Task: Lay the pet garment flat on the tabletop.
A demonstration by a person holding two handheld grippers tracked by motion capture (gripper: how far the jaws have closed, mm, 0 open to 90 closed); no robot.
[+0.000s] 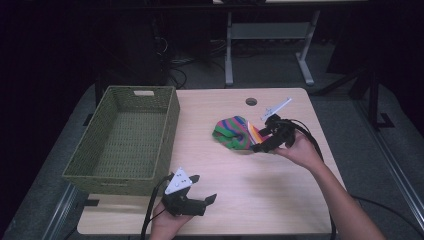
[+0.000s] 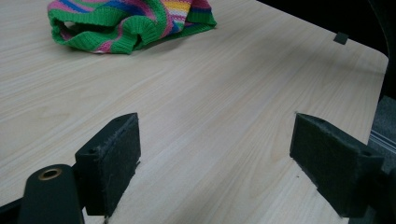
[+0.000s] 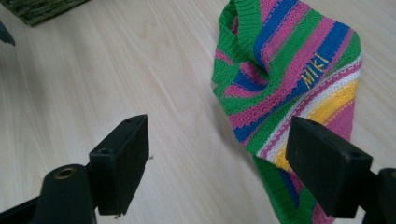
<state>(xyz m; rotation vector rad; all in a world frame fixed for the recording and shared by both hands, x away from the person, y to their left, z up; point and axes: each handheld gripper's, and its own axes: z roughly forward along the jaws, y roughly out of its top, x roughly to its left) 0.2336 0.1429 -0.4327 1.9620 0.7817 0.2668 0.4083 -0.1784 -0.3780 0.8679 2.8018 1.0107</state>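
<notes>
Looks like I'm lining up a grab: my right gripper point(image 1: 262, 137), jaws apart, sits just right of the knit point(image 1: 234, 134), which lies right of the basket point(image 1: 125, 142). Left gripper point(image 1: 202, 192) waits near me, jaws apart too. Next I'd guess: close on an edge.

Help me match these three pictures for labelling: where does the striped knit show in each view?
High view: striped knit right of centre on the table, by the right gripper.
Left gripper view: top left, far off.
Right gripper view: right half, by the right-hand jaw.
Shared landmark: the pale wooden table.
</notes>
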